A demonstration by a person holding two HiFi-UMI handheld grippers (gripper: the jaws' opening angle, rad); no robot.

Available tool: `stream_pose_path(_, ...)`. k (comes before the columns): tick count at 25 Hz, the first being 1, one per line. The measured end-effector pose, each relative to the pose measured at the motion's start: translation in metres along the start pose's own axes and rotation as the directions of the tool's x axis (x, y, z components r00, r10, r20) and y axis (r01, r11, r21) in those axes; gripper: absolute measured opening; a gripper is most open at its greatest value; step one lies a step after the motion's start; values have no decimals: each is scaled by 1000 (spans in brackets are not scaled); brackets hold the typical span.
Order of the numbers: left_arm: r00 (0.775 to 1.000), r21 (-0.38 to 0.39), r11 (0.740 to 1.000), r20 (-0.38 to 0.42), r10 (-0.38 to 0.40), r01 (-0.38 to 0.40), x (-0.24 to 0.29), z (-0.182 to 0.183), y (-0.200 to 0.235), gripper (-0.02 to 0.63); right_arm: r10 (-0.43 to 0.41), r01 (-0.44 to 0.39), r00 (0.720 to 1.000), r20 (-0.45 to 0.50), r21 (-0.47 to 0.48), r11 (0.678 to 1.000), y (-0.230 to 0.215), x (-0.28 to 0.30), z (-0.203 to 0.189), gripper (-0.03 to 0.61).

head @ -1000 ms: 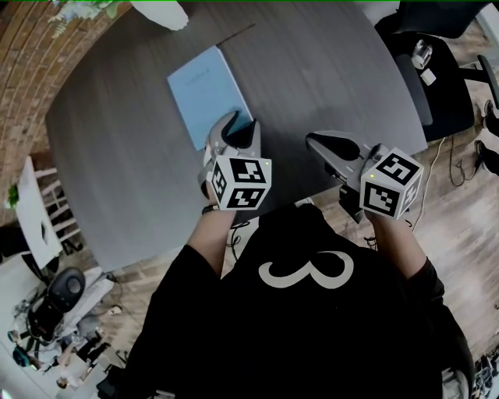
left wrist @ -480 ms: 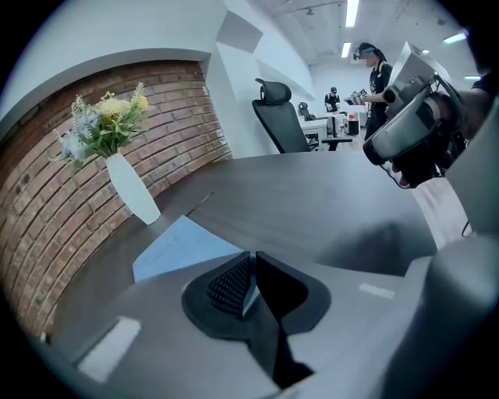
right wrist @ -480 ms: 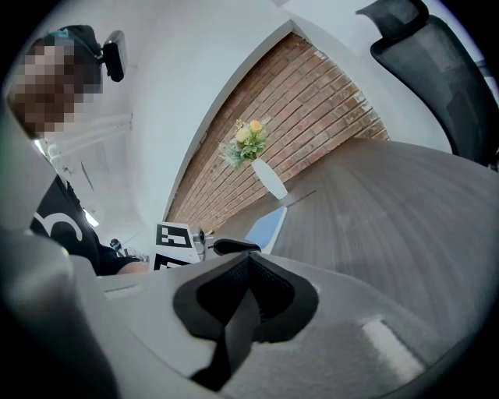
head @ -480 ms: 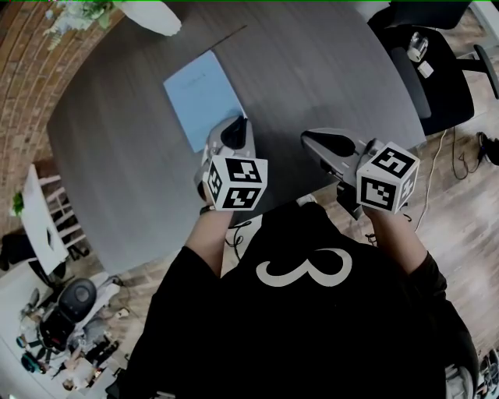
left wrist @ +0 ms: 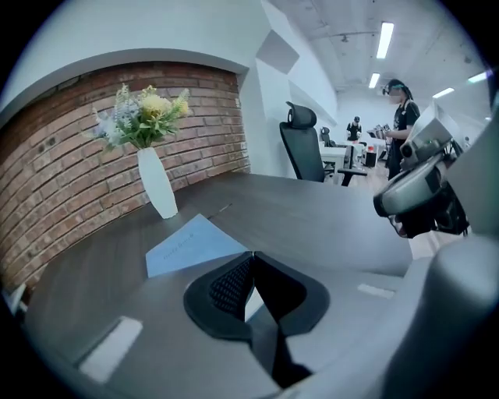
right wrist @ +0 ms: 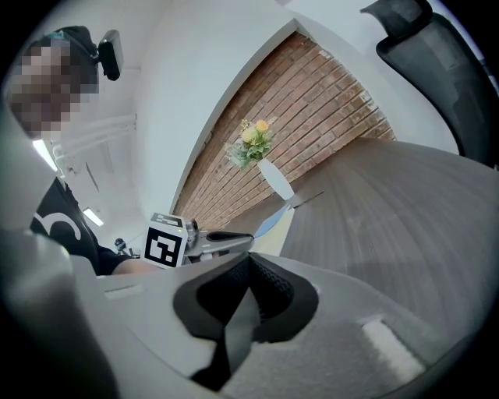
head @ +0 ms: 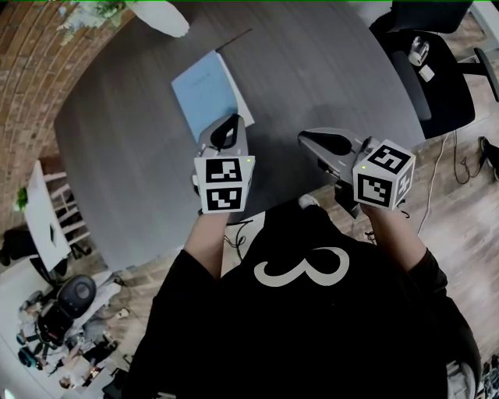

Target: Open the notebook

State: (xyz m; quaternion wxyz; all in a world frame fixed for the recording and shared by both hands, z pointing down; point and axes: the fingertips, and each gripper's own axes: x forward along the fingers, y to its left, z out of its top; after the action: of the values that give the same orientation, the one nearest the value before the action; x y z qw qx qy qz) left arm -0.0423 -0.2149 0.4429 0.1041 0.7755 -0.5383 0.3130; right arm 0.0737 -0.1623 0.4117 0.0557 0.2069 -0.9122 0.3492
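Blue notebook [head: 204,90] lengthwise away from person [head: 304,319], toward vase [head: 160,15]

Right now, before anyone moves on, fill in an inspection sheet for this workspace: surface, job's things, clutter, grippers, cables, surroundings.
Surface: dark grey table with a curved edge.
Job's things: blue notebook lies on the table; white pages show along its right edge, so the cover seems slightly raised.
Clutter: white vase with flowers near the far edge; a thin dark stick beyond the notebook.
Grippers: left gripper has its jaws closed at the notebook's near corner, seemingly on the cover; right gripper has its jaws together, empty, apart from the notebook.
Cables: one cable on the floor.
Surroundings: brick wall, black chair.
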Motion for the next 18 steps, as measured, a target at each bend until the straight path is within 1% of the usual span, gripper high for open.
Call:
stream_pose_path(5, 998, -104, 995, 66, 6, 1, -23, 9, 13, 28, 18, -18, 1000, 1, -12, 1000, 9, 5, 5, 2)
stream_pose_path(10, 989, -204, 979, 140, 51, -21, -51, 19, 33, 28, 39, -39, 999, -5, -28, 999, 20, 13, 9, 2)
stream_pose_path(14, 979, -291, 954, 163, 124, -72, -77, 17, 56, 28, 58, -58, 998, -17, -40, 997, 31, 22, 11, 2)
stream_pose_path(18, 966, -381, 916, 165, 199, -124, -100, 6, 79, 28, 76, -78, 997, -33, -60, 995, 42, 32, 15, 2)
